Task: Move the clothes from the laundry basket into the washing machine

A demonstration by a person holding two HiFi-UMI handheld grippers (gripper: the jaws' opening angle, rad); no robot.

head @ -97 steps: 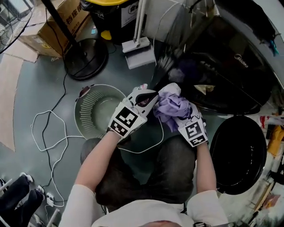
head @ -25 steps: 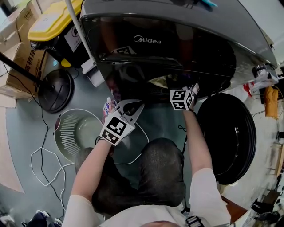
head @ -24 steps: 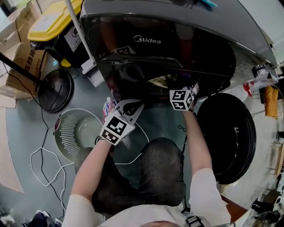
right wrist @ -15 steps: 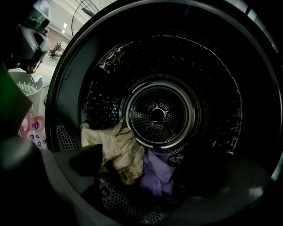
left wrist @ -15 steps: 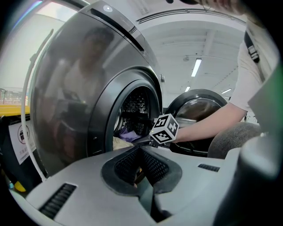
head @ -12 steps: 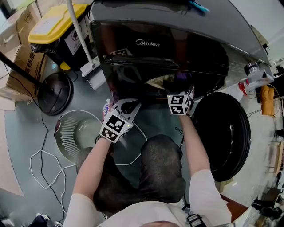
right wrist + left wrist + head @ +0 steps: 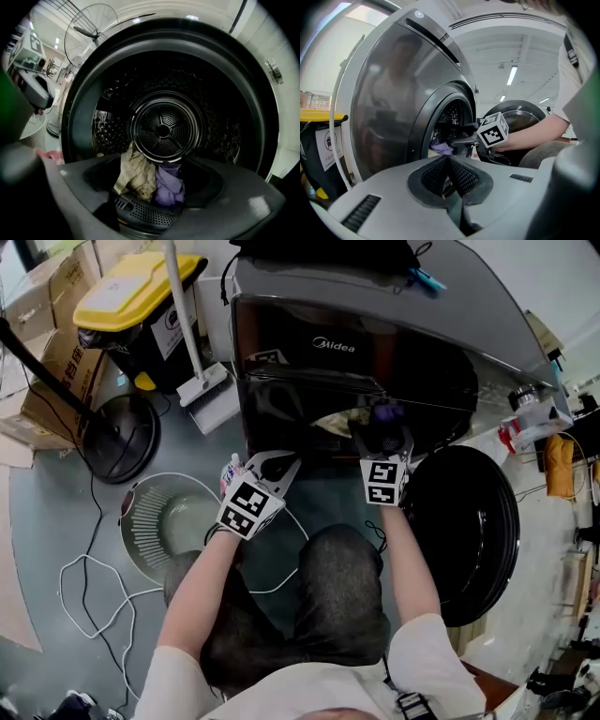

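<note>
The washing machine [image 7: 375, 315] stands with its round door [image 7: 469, 531] swung open to the right. A purple cloth [image 7: 168, 185] and a beige cloth [image 7: 136, 176] lie at the front of the drum [image 7: 161, 129]. My right gripper [image 7: 380, 439] points into the opening. Its jaws have just been closing but stand apart, and the cloths lie beyond the pads, not pressed. My left gripper [image 7: 449, 159] hovers shut and empty outside the machine, above the basket's right edge. The pale green laundry basket [image 7: 141, 512] on the floor looks empty.
A black fan base [image 7: 117, 437], a yellow-lidded bin [image 7: 127, 296] and cardboard boxes [image 7: 47, 352] stand to the left. A white mop [image 7: 202, 381] leans by the machine. A white cable [image 7: 84, 587] loops over the floor. A small pink-and-white thing [image 7: 230, 474] sits beside the basket.
The purple cloth, once held in the right gripper over the basket, now lies in the drum. The right gripper has drawn back from the opening. The left gripper has stayed put.
</note>
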